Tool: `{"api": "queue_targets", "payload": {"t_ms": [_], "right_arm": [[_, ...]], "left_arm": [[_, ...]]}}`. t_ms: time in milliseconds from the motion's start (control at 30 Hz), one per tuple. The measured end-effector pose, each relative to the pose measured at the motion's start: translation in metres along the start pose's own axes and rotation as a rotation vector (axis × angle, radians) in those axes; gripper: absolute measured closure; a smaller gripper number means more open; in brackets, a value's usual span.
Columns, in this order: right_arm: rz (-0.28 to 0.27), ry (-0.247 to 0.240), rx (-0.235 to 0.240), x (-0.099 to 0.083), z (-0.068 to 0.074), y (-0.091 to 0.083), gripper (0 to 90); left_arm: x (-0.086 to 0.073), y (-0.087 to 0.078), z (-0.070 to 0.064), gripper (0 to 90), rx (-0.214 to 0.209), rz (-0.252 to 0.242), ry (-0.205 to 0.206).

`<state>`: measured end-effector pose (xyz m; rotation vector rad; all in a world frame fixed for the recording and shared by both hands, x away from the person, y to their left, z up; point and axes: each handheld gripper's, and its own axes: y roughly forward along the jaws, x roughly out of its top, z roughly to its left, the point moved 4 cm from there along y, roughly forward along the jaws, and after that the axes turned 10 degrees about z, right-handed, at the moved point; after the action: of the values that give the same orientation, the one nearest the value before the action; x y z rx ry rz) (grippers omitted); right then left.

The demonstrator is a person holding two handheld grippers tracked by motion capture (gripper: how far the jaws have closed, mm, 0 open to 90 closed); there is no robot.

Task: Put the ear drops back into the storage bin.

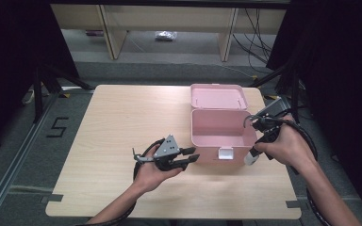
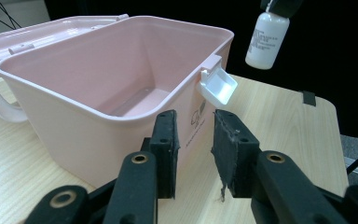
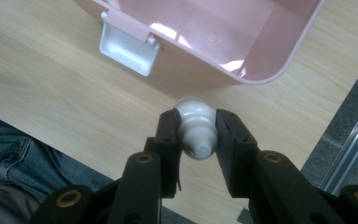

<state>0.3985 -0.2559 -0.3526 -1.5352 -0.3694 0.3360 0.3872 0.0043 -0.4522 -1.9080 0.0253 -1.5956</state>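
Pale wood-grain table (image 1: 122, 141), glossy pink box (image 1: 221, 127)

Left gripper (image 1: 192, 157) held low in the left hand (image 1: 152, 173), jaws slightly parted with nothing between (forearm entering from the bottom edge). Right gripper (image 3: 196, 136) pointed downward in the right hand (image 1: 285, 147), jaws clamped, wrist bent inward, forearm angled from the lower right.

A small white bottle (image 3: 195, 126) with a ribbed cap and a printed label hangs upright in the air, held by its cap, just beside the right front corner of the open pink box (image 1: 222, 128), above the bench (image 1: 122, 122).
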Motion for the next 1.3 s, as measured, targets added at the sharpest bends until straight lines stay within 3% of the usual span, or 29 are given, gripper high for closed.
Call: {"api": "queue_targets", "payload": {"t_ms": [267, 300, 400, 433, 467, 500, 600, 633, 667, 767, 800, 867, 933, 967, 1000, 1067, 1100, 1167, 1233, 1300], "right_arm": [[-0.005, 0.006, 0.012, 0.002, -0.003, -0.011, 72.1], [-0.017, 0.037, 0.010, 0.003, -0.001, -0.012, 72.1], [-0.023, 0.012, -0.003, 0.004, -0.006, -0.015, 72.1], [0.001, 0.012, 0.003, 0.003, -0.006, -0.018, 72.1], [-0.013, 0.007, 0.038, 0.004, -0.007, -0.017, 72.1], [-0.030, -0.002, 0.043, 0.005, -0.007, -0.018, 72.1], [-0.034, 0.018, 0.032, 0.006, -0.008, -0.020, 72.1], [-0.053, -0.005, 0.018, 0.007, -0.011, -0.021, 72.1], [-0.041, 0.018, 0.041, 0.007, -0.011, -0.023, 72.1], [-0.050, 0.010, 0.038, 0.008, -0.014, -0.025, 72.1], [-0.059, 0.035, 0.049, 0.010, -0.012, -0.026, 72.1], [-0.076, 0.008, 0.052, 0.012, -0.014, -0.028, 72.1], [-0.075, 0.032, 0.041, 0.013, -0.014, -0.031, 72.1], [-0.079, 0.004, 0.029, 0.014, -0.018, -0.030, 72.1], [-0.078, 0.047, 0.044, 0.015, -0.015, -0.032, 72.1], [-0.094, 0.054, 0.047, 0.017, -0.015, -0.033, 72.1], [-0.098, 0.039, 0.027, 0.018, -0.017, -0.033, 72.1], [-0.100, 0.024, 0.035, 0.020, -0.021, -0.032, 72.1], [-0.109, 0.057, 0.038, 0.023, -0.019, -0.031, 72.1], [-0.100, 0.040, 0.035, 0.026, -0.022, -0.031, 72.1]], "left_arm": [[0.000, 0.000, -0.001, 69.7, -0.004, 0.001, 0.002], [0.000, 0.001, -0.001, 69.6, -0.014, -0.008, 0.001], [-0.001, 0.000, -0.001, 69.6, -0.005, 0.003, -0.002], [-0.001, 0.000, -0.001, 69.6, -0.005, 0.004, -0.001], [-0.001, 0.000, -0.001, 69.6, -0.005, 0.004, -0.001], [-0.001, 0.000, -0.001, 69.5, -0.006, 0.005, -0.001], [-0.001, 0.000, -0.001, 69.5, -0.007, 0.005, -0.001], [-0.001, 0.000, -0.001, 69.5, -0.007, 0.005, 0.000], [-0.001, 0.000, -0.001, 69.5, -0.007, 0.005, 0.000], [-0.001, 0.001, -0.001, 69.4, -0.008, 0.006, 0.002], [-0.001, 0.001, -0.001, 69.4, -0.008, 0.006, 0.001], [-0.001, 0.001, -0.001, 69.4, -0.008, 0.004, 0.000], [0.000, 0.001, -0.002, 69.4, -0.009, 0.004, 0.002], [0.000, 0.001, -0.002, 69.3, -0.009, 0.006, 0.003], [0.000, 0.001, -0.002, 69.3, -0.009, 0.006, 0.004], [-0.001, 0.001, -0.003, 69.3, -0.011, 0.004, 0.002], [-0.001, 0.001, -0.003, 69.3, -0.012, 0.003, 0.000], [-0.001, 0.002, -0.003, 69.2, -0.012, 0.003, 0.001], [-0.001, 0.002, -0.003, 69.1, -0.013, 0.002, 0.004], [-0.001, 0.001, -0.003, 69.1, -0.012, 0.002, 0.001]]}}
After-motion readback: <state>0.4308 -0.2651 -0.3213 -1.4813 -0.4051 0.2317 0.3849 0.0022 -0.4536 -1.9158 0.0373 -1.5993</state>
